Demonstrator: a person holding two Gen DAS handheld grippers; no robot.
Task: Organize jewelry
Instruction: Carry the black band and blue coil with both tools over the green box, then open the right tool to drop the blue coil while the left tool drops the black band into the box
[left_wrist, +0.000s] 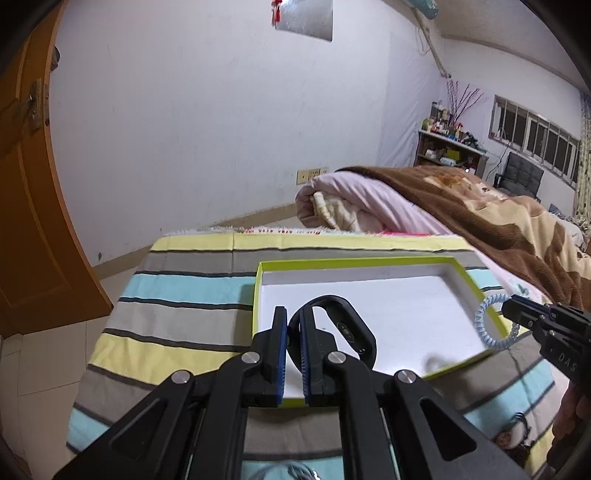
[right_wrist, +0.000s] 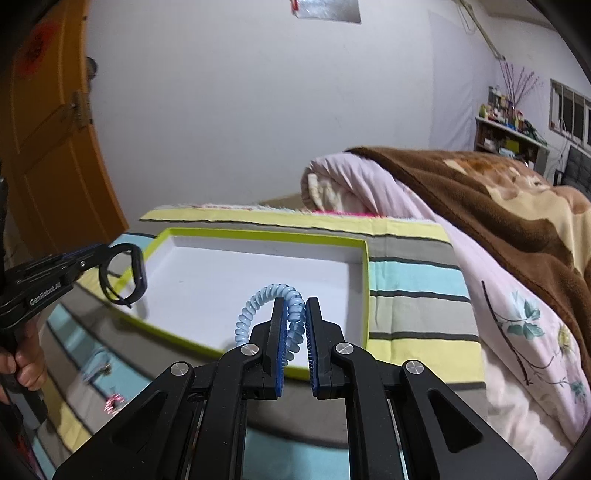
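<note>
A shallow white box with a lime-green rim (left_wrist: 369, 263) (right_wrist: 258, 235) lies on the striped cloth. My left gripper (left_wrist: 293, 314) is shut on a black fitness band (left_wrist: 351, 328), holding it over the box's near left corner; the band also shows in the right wrist view (right_wrist: 138, 273). My right gripper (right_wrist: 295, 306) is shut on a light blue spiral coil bracelet (right_wrist: 266, 295), held over the box's right edge; the bracelet also shows in the left wrist view (left_wrist: 491, 325) with the right gripper (left_wrist: 511, 312) beside it.
The striped cloth (left_wrist: 177, 295) covers the bed's end. A rolled pink quilt (left_wrist: 354, 199) and a brown blanket (left_wrist: 498, 210) lie behind and to the right. Small jewelry pieces (right_wrist: 112, 402) lie on the cloth near me. An orange door (left_wrist: 29, 184) stands at left.
</note>
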